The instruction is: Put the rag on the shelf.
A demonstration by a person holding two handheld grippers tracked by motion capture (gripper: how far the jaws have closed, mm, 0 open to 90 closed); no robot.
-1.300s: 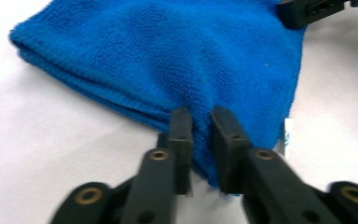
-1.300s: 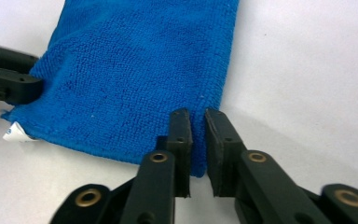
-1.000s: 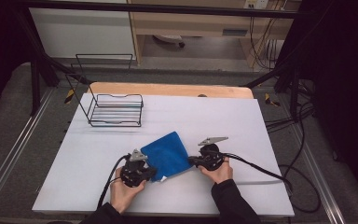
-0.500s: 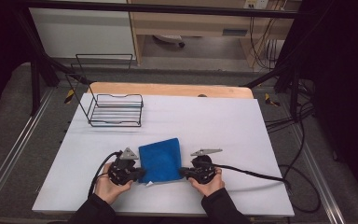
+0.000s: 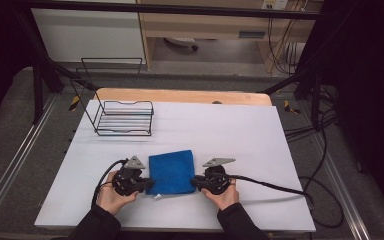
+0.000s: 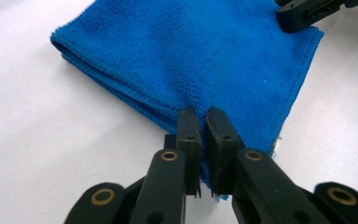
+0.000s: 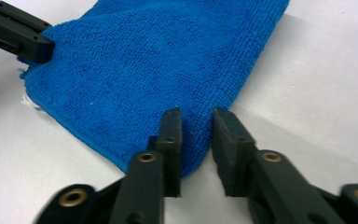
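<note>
Blue cloth (image 5: 170, 171) is lying folded on the white table (image 5: 240, 135). Left gripper (image 6: 199, 122) is pinching its near corner. Right gripper (image 7: 196, 122) is sitting at the opposite corner, jaws slightly spread.

A black wire rack (image 5: 124, 118) stands on the white table (image 5: 240, 135) at its far left, with cables (image 5: 325, 135) trailing off the right side.

A folded cloth (image 5: 170, 172) lies on the surface (image 5: 240, 135), near its front edge and a little left of centre. The left tongs (image 5: 147, 185) sit at the cloth's near left corner, the right tongs (image 5: 195, 183) at its near right corner. A wire rack (image 5: 124, 118) stands far left, well apart from the cloth
</note>
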